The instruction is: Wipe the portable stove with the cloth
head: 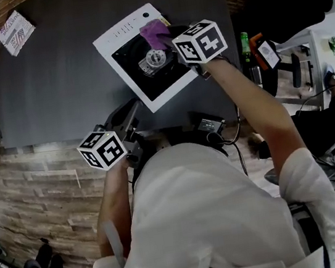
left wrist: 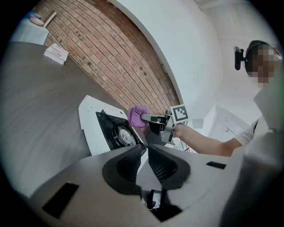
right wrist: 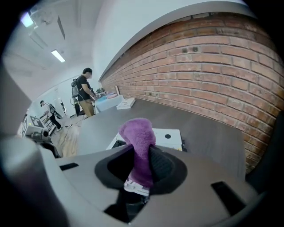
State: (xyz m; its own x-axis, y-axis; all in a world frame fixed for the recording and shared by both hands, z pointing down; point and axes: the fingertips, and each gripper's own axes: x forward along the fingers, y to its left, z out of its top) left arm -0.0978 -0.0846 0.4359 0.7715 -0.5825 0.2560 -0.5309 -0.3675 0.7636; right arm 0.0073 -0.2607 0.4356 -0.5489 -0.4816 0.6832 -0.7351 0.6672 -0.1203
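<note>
Head view, with both gripper views: a white portable stove (head: 117, 41) with a black top lies turned at an angle on a dark grey table (head: 52, 72), its round burner (head: 155, 58) at the middle. The right gripper (head: 164, 37) reaches over the stove's far side and holds a purple cloth (head: 153, 32). In the right gripper view its jaws are pressed against the cloth (right wrist: 138, 137) on both sides, parted only by the cloth's thickness, and the free end of the cloth stands up past the fingertips. The cloth hangs just beside the burner, at the far edge of the black top; no view shows whether it touches the stove surface. The left gripper (head: 133, 106) is held low at the near edge of the table, just short of the stove's near corner and apart from it. In the left gripper view its jaws are drawn almost together, with only a narrow slit between them and nothing in it (left wrist: 143, 148). A printed packet (head: 15, 31) lies at the far left corner of the table, well apart from the stove. A brick wall (right wrist: 213, 66) runs behind the table
</note>
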